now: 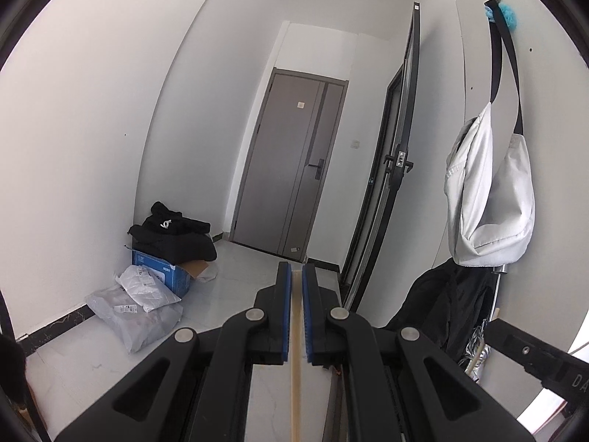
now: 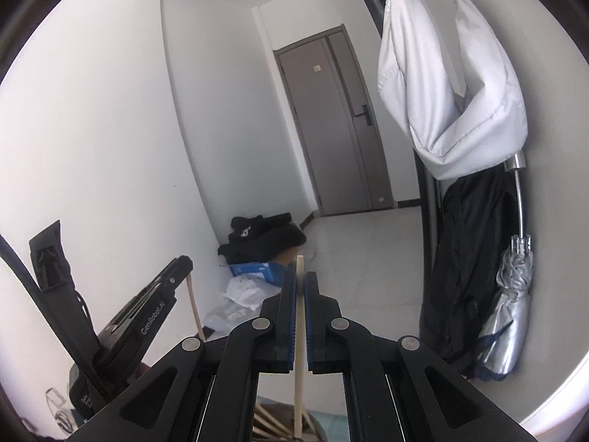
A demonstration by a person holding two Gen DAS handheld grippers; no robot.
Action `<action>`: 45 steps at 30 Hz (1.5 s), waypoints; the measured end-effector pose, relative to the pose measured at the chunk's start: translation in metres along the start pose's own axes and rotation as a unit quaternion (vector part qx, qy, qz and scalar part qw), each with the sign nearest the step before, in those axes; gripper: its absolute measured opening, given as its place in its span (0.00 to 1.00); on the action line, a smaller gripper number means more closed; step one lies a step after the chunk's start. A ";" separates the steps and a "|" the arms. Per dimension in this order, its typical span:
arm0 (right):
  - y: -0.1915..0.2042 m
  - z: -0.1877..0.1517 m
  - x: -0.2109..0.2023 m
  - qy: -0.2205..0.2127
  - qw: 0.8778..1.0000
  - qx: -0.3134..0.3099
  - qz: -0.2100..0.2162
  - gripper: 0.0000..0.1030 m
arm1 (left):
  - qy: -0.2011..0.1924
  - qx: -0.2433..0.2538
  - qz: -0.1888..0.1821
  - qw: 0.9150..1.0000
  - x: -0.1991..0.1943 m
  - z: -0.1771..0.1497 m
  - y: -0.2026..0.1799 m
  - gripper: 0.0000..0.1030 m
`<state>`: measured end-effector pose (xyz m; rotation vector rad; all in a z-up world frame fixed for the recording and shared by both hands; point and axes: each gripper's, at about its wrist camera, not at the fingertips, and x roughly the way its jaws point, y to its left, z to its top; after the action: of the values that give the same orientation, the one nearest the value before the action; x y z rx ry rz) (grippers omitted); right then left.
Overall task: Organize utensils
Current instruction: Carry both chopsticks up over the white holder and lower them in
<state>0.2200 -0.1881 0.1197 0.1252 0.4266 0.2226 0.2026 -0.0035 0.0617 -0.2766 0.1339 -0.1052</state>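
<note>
While both grippers clamp one chopstick each, left gripper [image 1: 297, 280] on chopstick [image 1: 295, 386], right gripper [image 2: 300, 287] on chopstick [image 2: 299, 331]: keep grip firm, sticks parallel, lower together.

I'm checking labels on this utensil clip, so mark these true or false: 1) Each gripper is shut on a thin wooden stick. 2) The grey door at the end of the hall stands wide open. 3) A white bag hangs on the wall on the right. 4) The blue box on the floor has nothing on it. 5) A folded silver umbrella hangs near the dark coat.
1) True: the left gripper pinches a wooden stick, and the right gripper pinches another wooden stick.
2) False: the grey door is closed.
3) True: the white bag hangs by a black strap.
4) False: black clothing lies on the blue box.
5) True: the silver umbrella hangs beside the dark coat.
</note>
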 end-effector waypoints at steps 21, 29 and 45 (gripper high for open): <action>-0.003 -0.039 0.019 0.014 1.000 -0.006 -0.004 0.03 | -0.010 0.036 -0.033 0.999 0.015 -0.015 -0.005 0.03; -0.001 -0.044 0.014 0.006 1.000 -0.006 -0.009 0.03 | -0.043 0.069 -0.053 0.995 0.007 -0.022 -0.014 0.03; -0.003 -0.063 0.010 0.015 1.000 0.013 -0.021 0.03 | -0.038 0.070 -0.076 0.994 0.004 -0.024 -0.005 0.03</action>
<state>0.2026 -0.1843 0.0585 0.1373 0.4625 0.1778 0.2025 -0.0153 0.0402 -0.1500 0.0285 -0.2540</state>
